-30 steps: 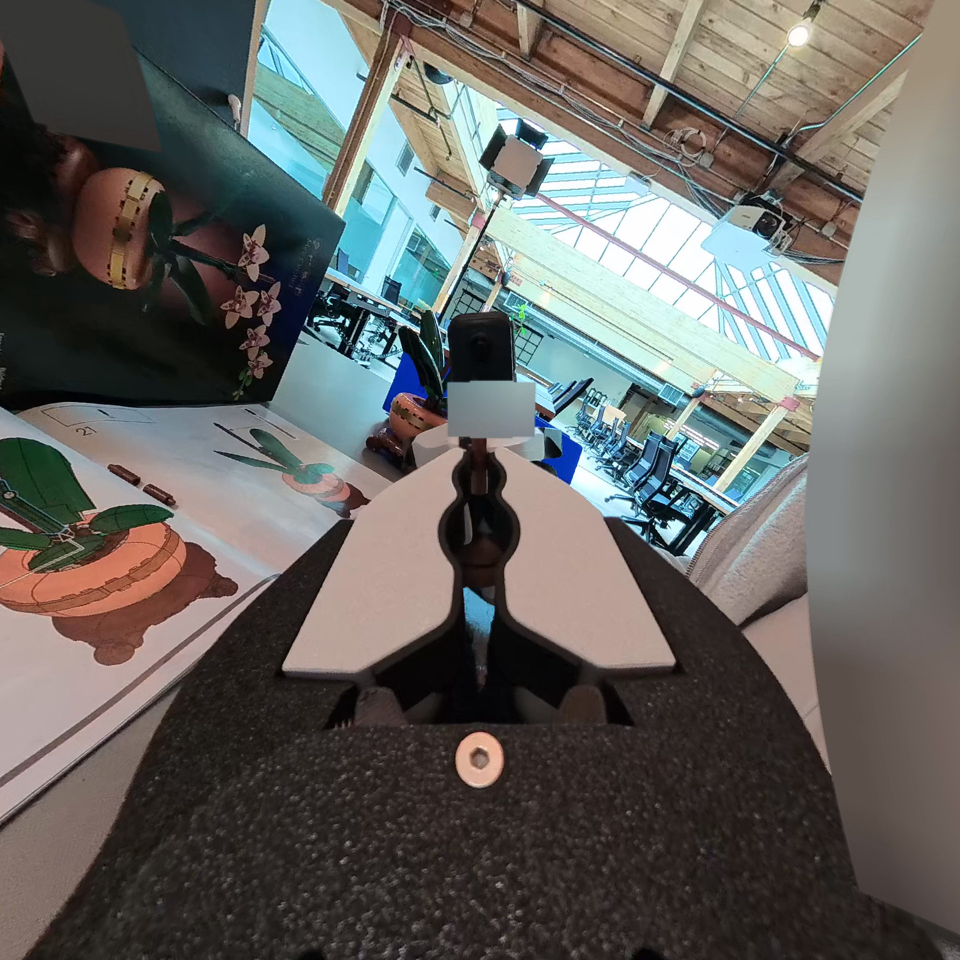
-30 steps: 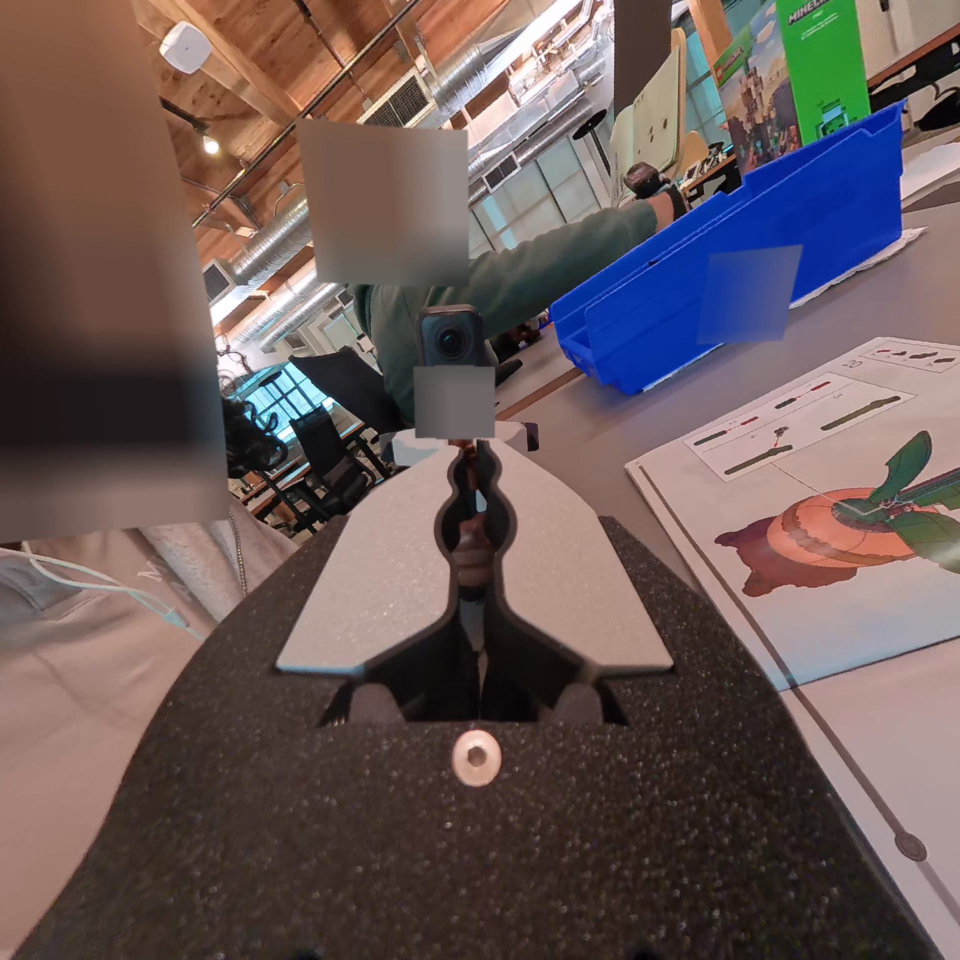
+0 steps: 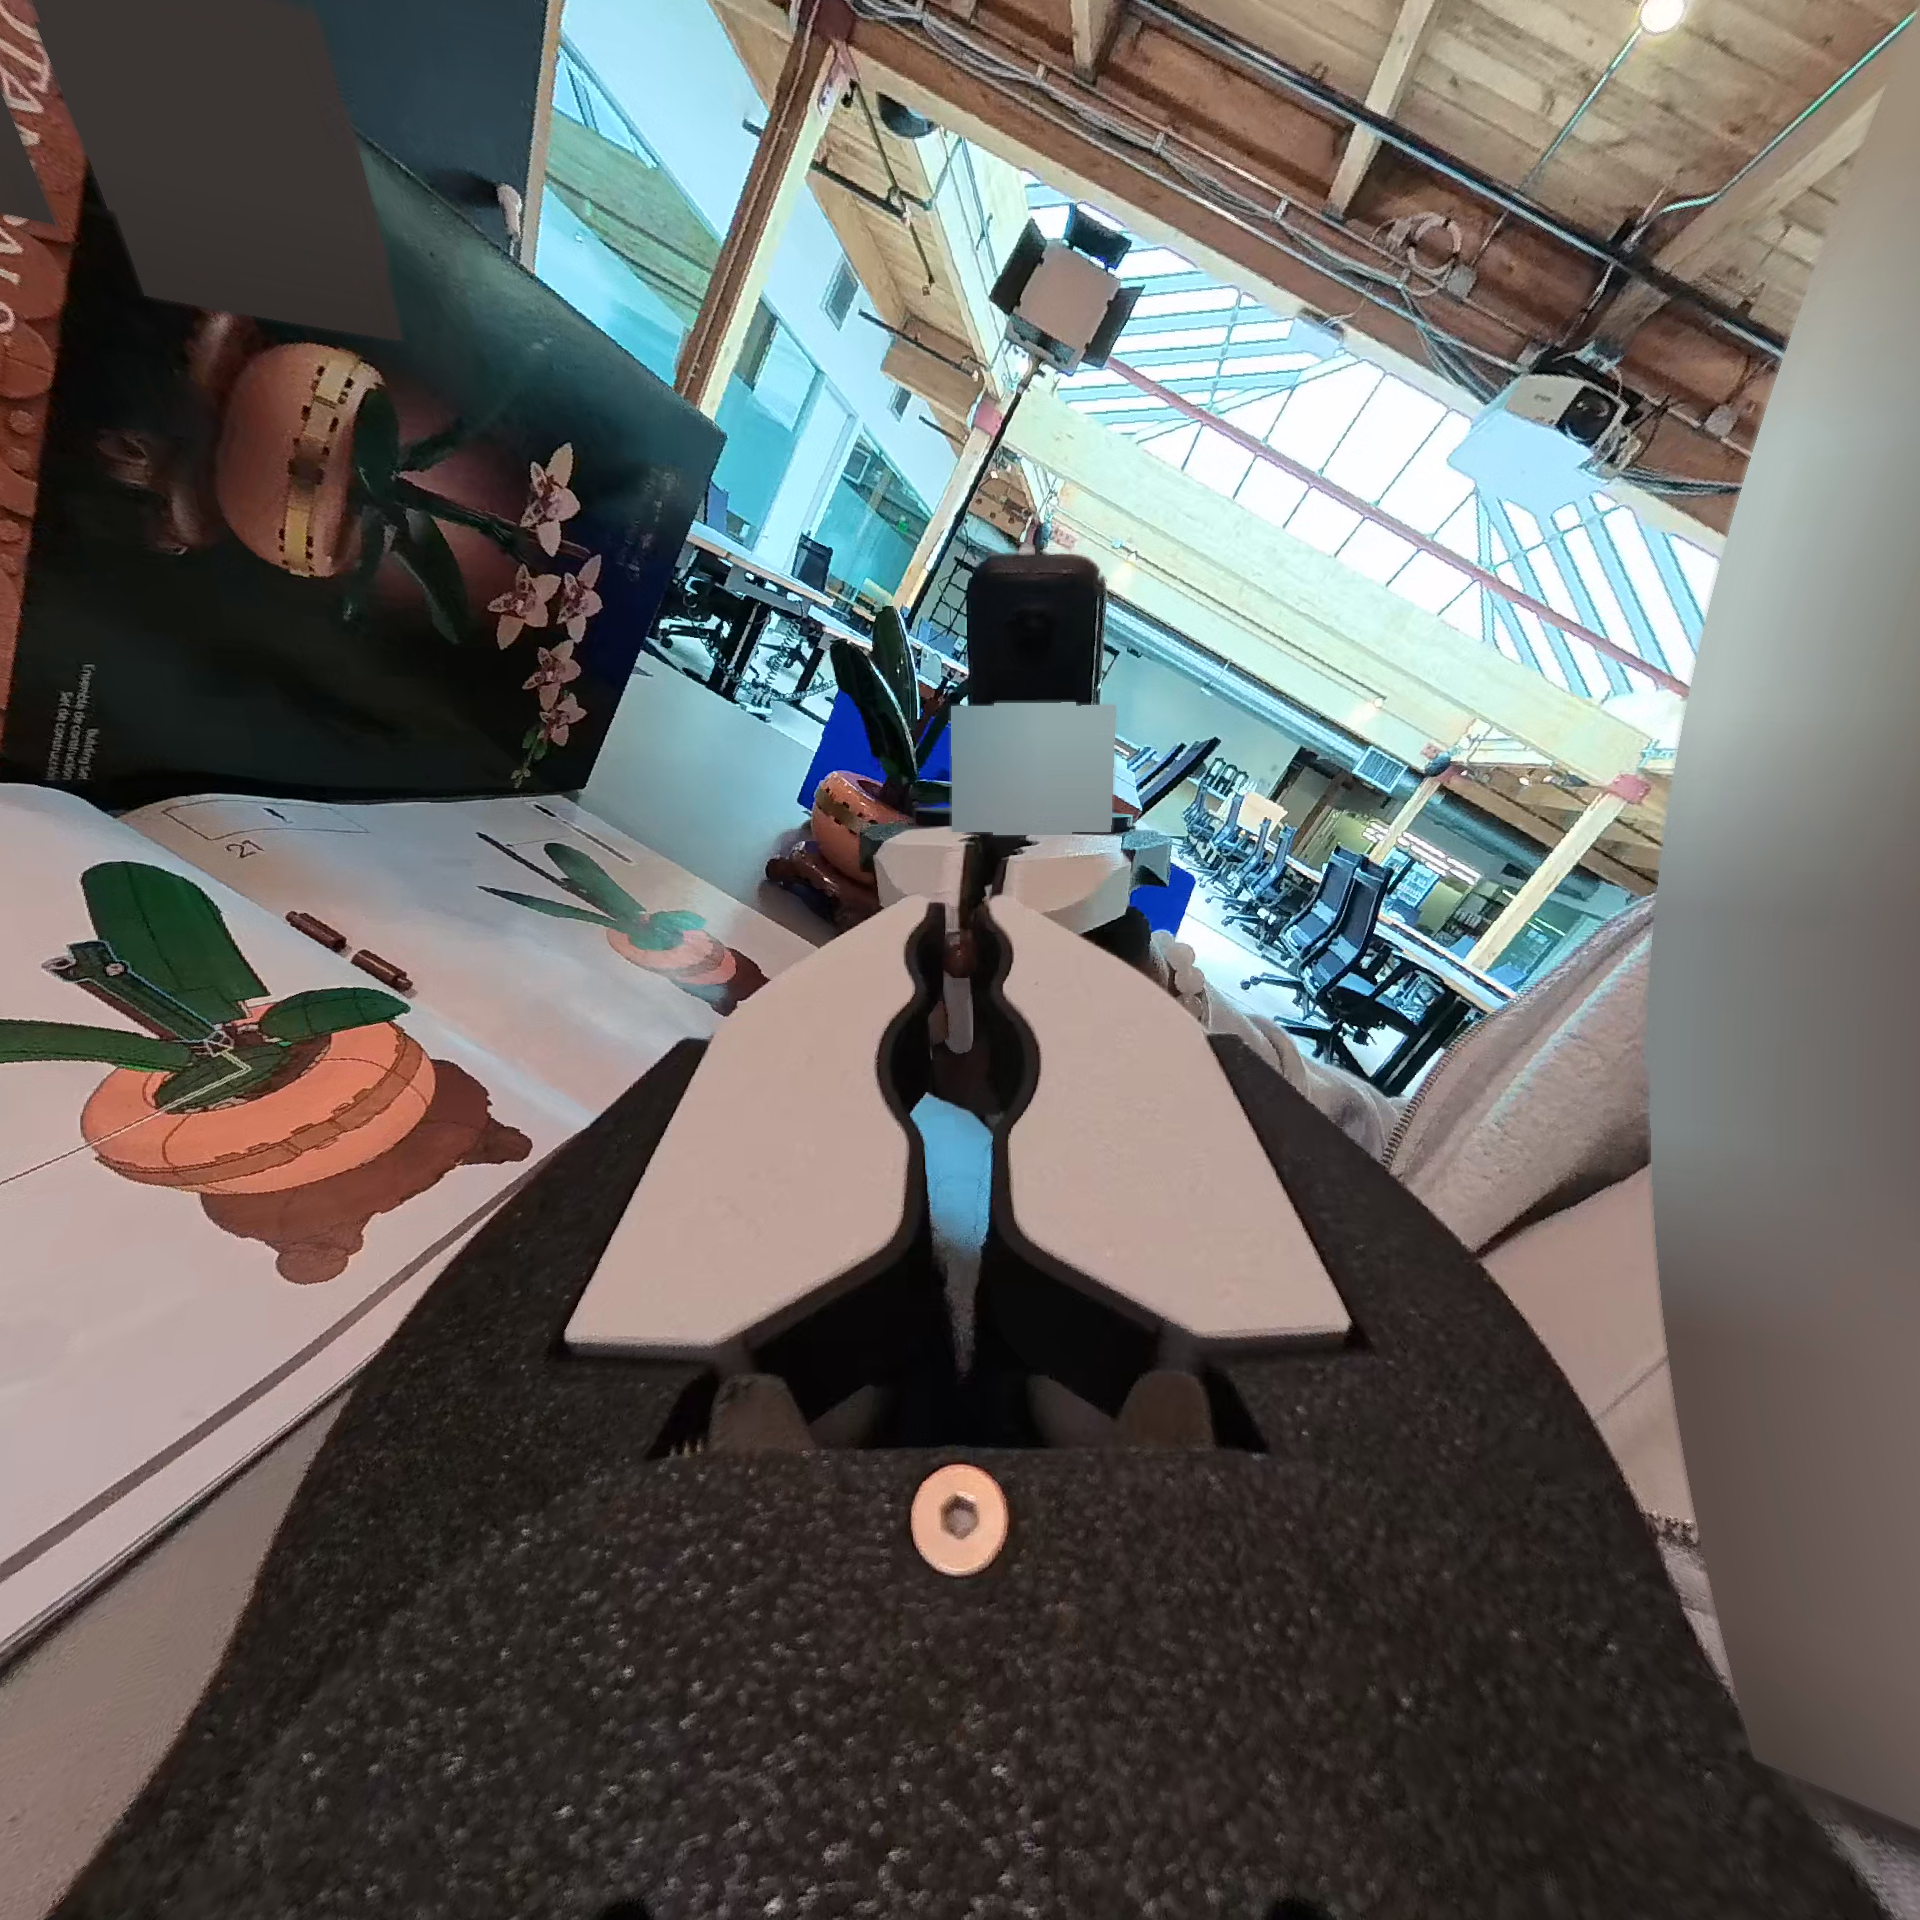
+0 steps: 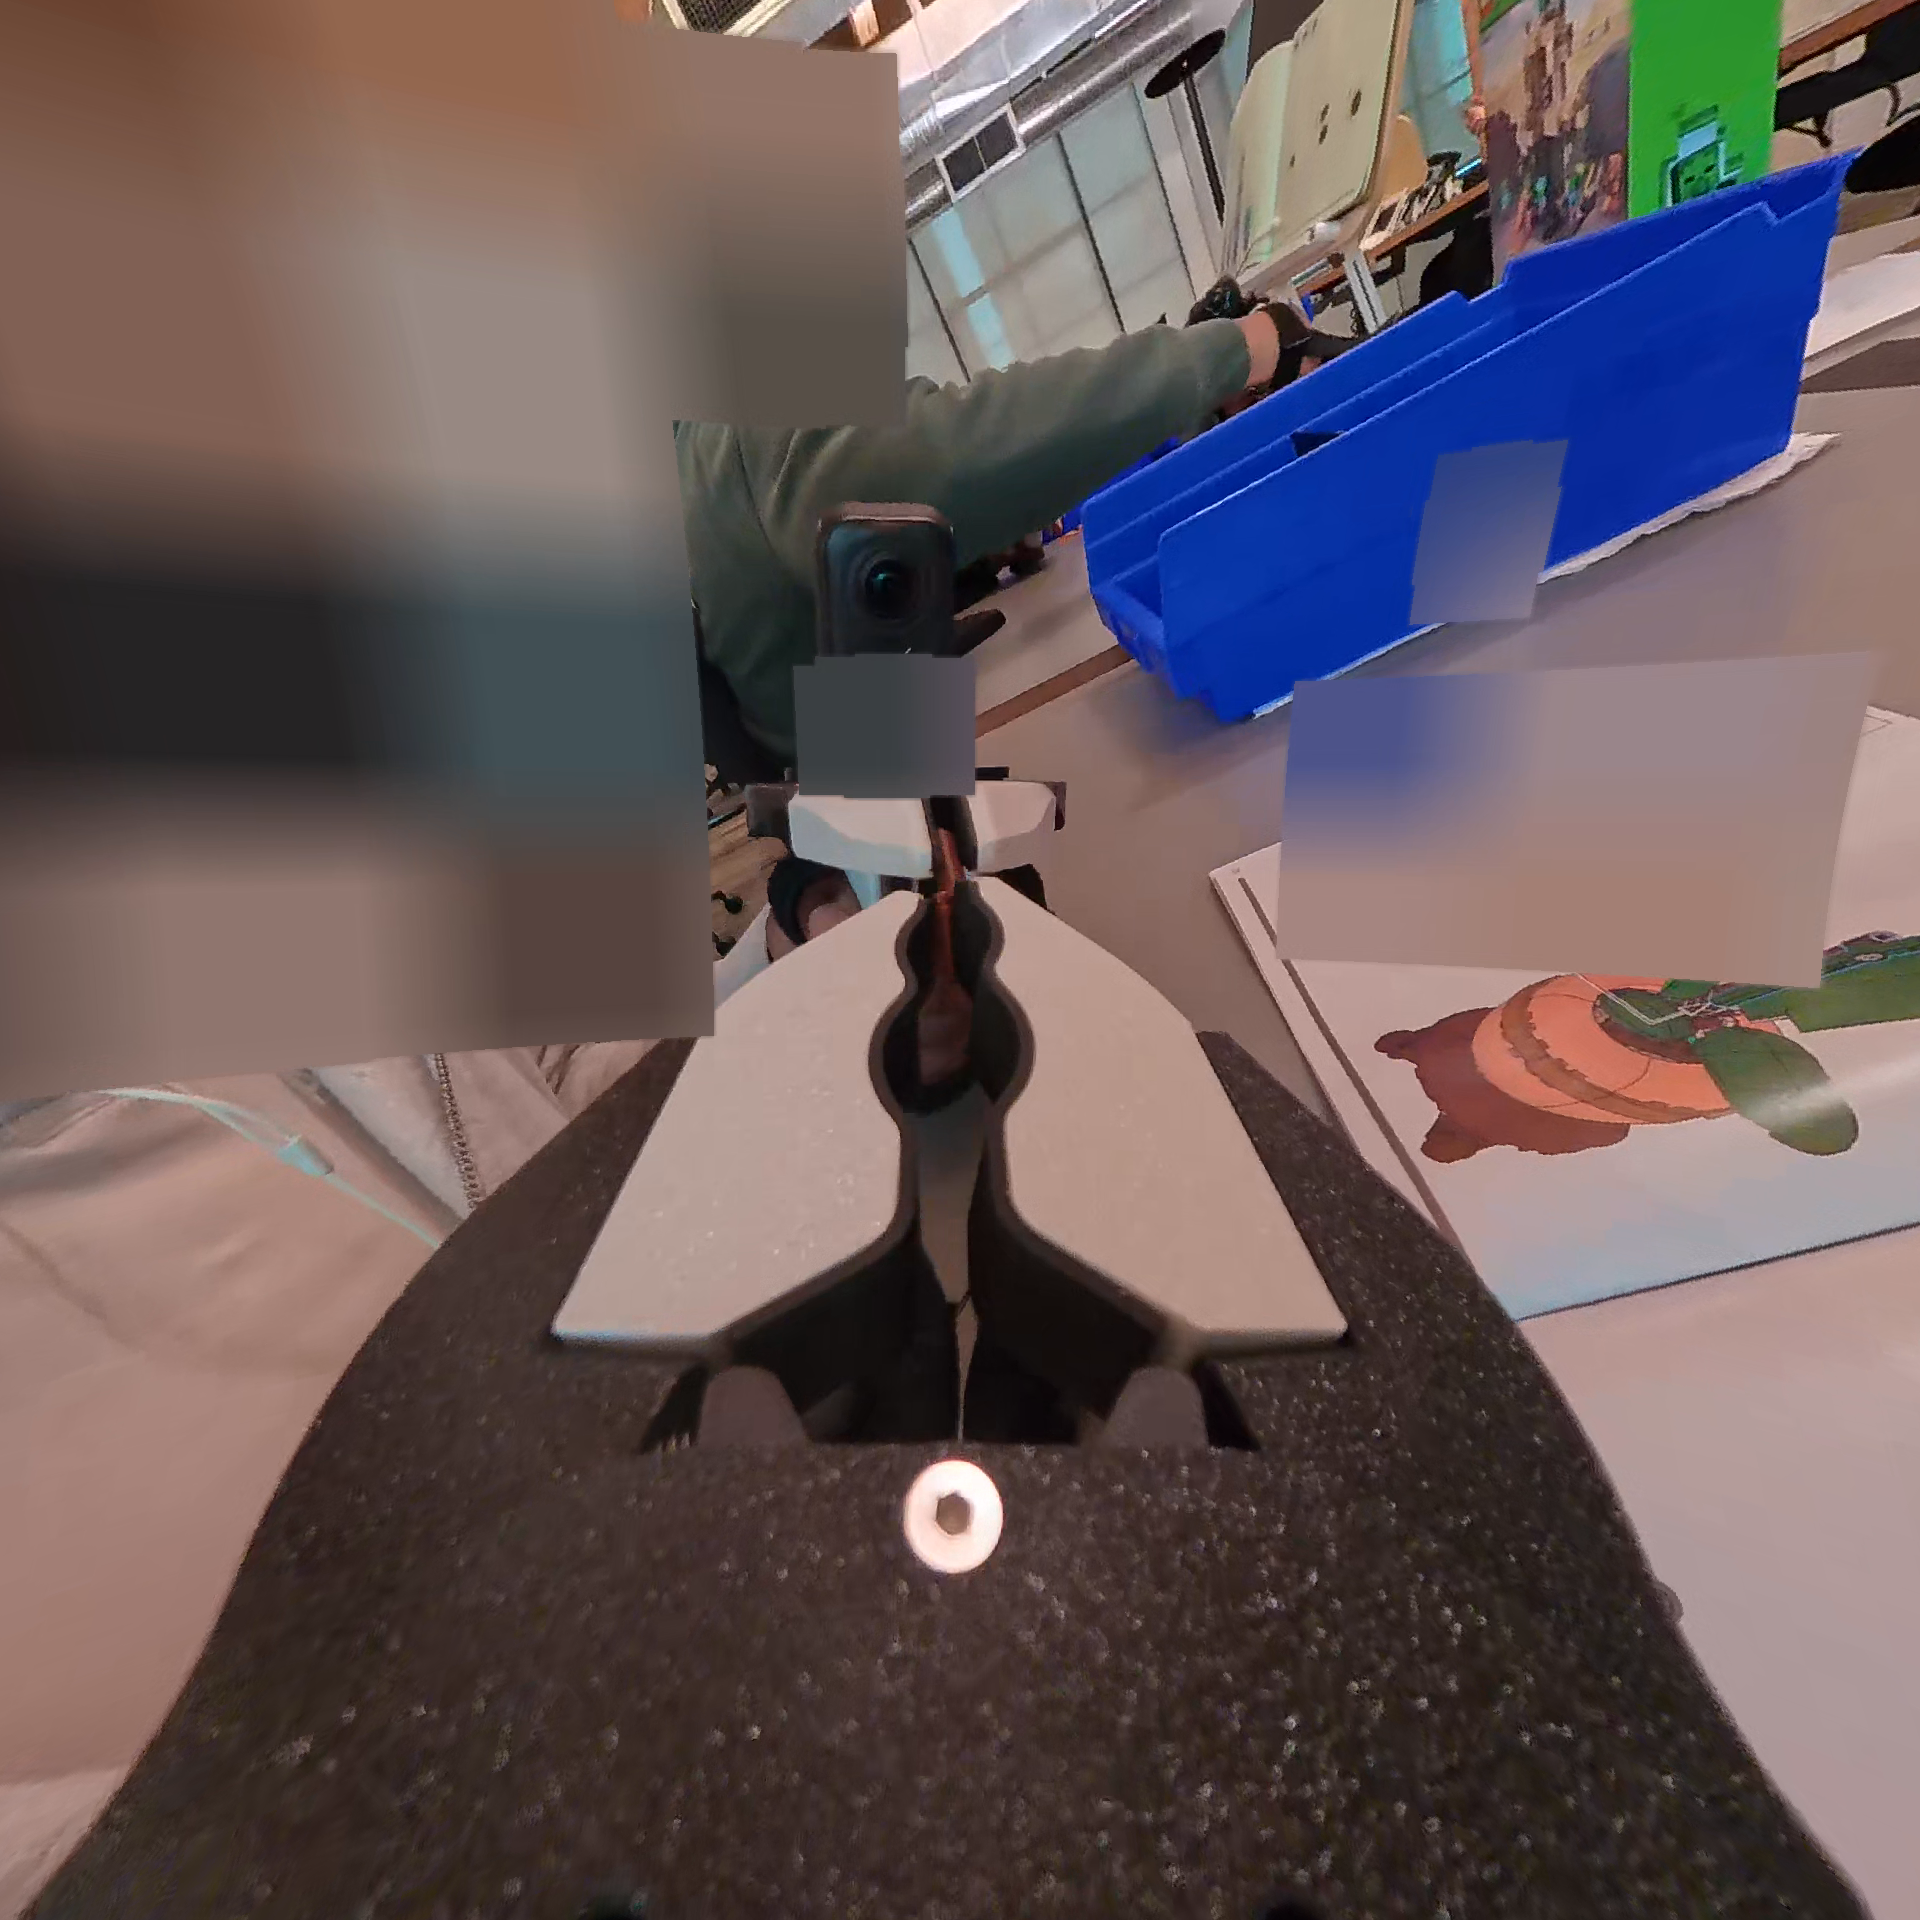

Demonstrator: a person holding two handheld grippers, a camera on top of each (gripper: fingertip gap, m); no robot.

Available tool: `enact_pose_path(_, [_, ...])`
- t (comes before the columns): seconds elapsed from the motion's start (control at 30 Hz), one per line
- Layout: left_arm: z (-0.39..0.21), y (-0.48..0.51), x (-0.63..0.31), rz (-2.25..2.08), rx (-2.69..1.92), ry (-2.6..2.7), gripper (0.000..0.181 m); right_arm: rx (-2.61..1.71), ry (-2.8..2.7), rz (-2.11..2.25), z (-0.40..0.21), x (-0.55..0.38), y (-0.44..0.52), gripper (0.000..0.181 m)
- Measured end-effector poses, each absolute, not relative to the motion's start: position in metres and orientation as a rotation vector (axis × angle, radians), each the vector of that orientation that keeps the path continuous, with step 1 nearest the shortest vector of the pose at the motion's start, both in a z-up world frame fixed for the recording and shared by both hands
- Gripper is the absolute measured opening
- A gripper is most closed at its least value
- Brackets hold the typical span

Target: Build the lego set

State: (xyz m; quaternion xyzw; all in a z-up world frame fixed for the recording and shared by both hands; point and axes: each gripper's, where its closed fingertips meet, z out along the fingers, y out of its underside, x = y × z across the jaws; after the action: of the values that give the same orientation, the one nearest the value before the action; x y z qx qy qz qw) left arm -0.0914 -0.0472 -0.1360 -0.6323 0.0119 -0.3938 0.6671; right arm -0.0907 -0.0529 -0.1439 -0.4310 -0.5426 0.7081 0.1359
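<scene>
Left gripper [image 3: 961, 914]: fingers drawn close together, clamped on a thin brown lego stem piece [image 3: 958, 951] with a whitish section below it. Raised off the worktop [image 3: 707, 758], tips meeting the right gripper head-on.

Right gripper [image 4: 948, 894]: fingers likewise narrowed, gripping the brown lego stem piece [image 4: 943, 935] at its other end.

Brown lego stem piece: slender; long axis along the line between the two grippers, running away from each camera, one end toward each gripper. Held in the air above the worktop near edge, in front of the person's light grey sweatshirt [image 4: 208, 1226]. Exact length hidden by the fingers.

Instruction booklet [image 3: 208, 1195]: open flat on the worktop, to the left of the left gripper and to the right of the right gripper; pages with pot-and-leaf drawings. Near corner close beneath the left gripper body.

Lego set box [image 3: 364, 540]: dark, upright behind the booklet, orchid picture facing forward.

Partly built lego orchid pot [image 3: 857, 816]: terracotta with green leaves, on the worktop beyond the booklet, well apart from the grippers.

Blue bins [image 4: 1455, 468]: at the far side of the worktop [image 4: 1091, 831], well apart. Bare worktop between the bins and the booklet [image 4: 1558, 1195].

Another person's green sleeve [image 4: 1039, 416]: reaching toward the bins, in the background.
</scene>
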Motion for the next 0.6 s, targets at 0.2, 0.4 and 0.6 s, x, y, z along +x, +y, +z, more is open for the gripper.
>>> enact_pose_path(0.2, [-0.128,-0.050,-0.096,-0.925,-1.359,-0.005,0.003,-1.251,-1.558,2.077,-0.144,-0.093,-0.060,0.003])
enact_pose_path(0.4, [-0.128,-0.049,-0.100,-0.917,-1.354,-0.028,0.004,-1.281,-1.562,2.051,-0.151,-0.095,-0.059,0.002])
enact_pose_path(0.6, [-0.130,-0.049,-0.098,-0.896,-1.375,-0.009,0.004,-1.284,-1.684,1.944,-0.158,-0.096,-0.067,0.002])
